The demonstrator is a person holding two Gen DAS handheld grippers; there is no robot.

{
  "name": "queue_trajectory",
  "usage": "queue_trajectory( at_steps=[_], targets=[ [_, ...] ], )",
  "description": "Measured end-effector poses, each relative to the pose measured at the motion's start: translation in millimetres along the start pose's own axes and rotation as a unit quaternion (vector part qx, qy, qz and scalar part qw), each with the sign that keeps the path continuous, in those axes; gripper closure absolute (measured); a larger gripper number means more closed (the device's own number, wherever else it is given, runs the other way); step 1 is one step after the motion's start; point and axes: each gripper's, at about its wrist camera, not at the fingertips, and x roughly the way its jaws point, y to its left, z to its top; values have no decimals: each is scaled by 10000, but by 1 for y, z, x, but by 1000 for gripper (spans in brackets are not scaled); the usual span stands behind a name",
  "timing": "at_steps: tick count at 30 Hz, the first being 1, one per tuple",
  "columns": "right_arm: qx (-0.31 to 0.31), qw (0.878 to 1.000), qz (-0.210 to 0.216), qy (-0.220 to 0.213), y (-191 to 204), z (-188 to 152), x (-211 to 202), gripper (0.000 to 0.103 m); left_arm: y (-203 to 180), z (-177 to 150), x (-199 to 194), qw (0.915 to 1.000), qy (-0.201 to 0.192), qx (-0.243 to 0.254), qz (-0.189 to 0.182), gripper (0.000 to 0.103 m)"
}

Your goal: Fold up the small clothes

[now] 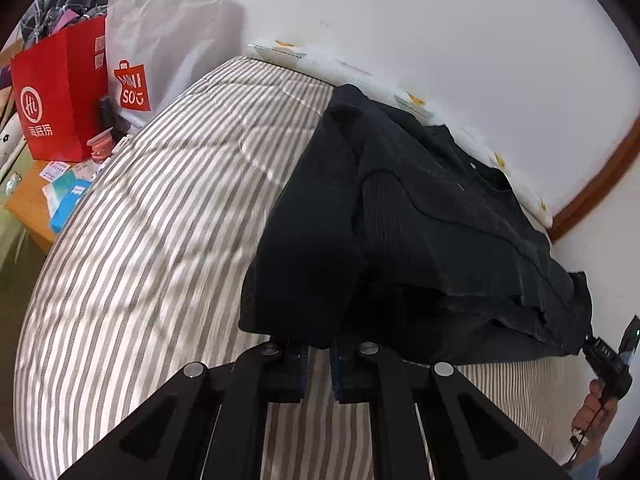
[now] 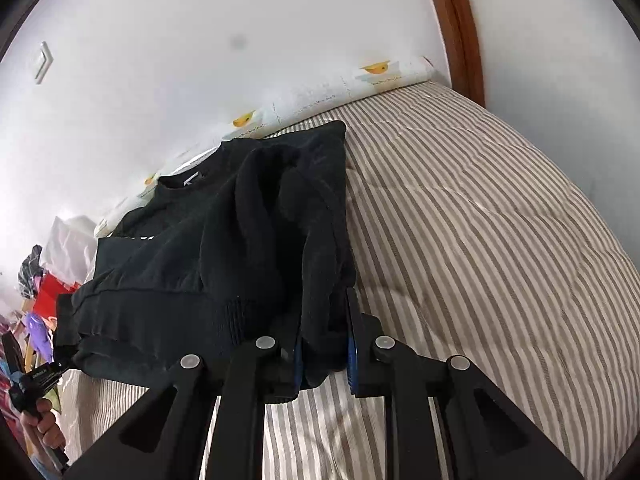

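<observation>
A black garment (image 1: 420, 220) lies partly folded on the striped bed cover (image 1: 160, 220), with its near hem lifted off the bed. In the left wrist view my left gripper (image 1: 319, 354) is shut on the hem's left corner, and the cloth hides its fingertips. At the right edge of that view, a hand holds my right gripper (image 1: 608, 360) at the other corner. In the right wrist view the black garment (image 2: 224, 240) bunches between the blue pads of my right gripper (image 2: 324, 354), which is shut on it. My left gripper (image 2: 36, 380) shows at the far left.
A red paper bag (image 1: 56, 92) stuffed with clothes and a white shopping bag (image 1: 160, 40) stand beside a bedside table (image 1: 32, 204) holding small boxes. A white wall runs behind the bed, with a patterned sheet edge (image 2: 360, 80) along it. A wooden frame (image 2: 460, 28) stands at the right.
</observation>
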Motion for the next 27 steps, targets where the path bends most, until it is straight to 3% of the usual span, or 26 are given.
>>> queue_trajectory(
  at_steps=[7,15,23,27],
  targets=[
    [-38,9999,-115,-21,-18,-38,-44,87,-3,-49,-31,9994,115,303,-95,94],
    [-29,9992,-377,-126,-33,-76,-76,84,-8,-76,-47,9985,84,536,-55,94],
    [-326,9906,-1217,-527,-18,-83,-119,79,-10,-84,-57,9982,84,576,109,92],
    [-617,9902,-1132,-543,5,-91,-129,79,-12,-94,-68,9975,131,698,-40,91]
  ],
)
